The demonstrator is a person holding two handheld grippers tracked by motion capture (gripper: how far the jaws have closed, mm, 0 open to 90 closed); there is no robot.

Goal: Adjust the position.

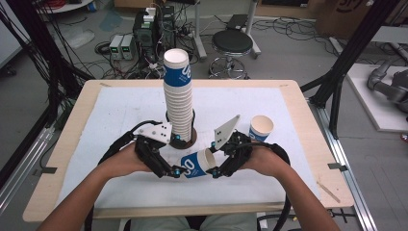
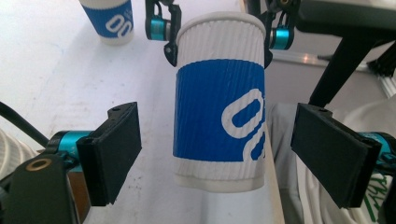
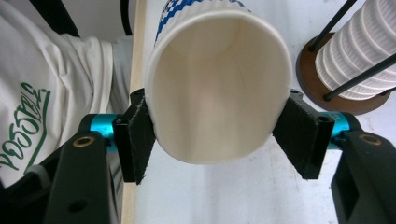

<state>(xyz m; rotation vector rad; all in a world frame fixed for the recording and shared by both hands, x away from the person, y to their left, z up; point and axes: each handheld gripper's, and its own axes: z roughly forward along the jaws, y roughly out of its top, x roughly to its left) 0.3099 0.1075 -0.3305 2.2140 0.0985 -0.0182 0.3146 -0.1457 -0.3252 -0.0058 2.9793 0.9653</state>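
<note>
Your table (image 1: 308, 139) is pale wood under a white mat (image 1: 120, 110) | grey floor (image 1: 288, 53) behind you see strewn with black cables (image 1: 110, 67) | a round black stool (image 1: 232, 43) stands beyond the far edge | electronic boxes (image 1: 144, 33) sit left of it | black frame posts (image 1: 353, 48) rise at right | light is even.

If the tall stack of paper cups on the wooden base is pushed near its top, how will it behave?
The stack of cups rises far above the thin rods of its base, so it would probably lean or tip. The ribbed paper cups look light, so they likely resist little and may slide apart.
</note>
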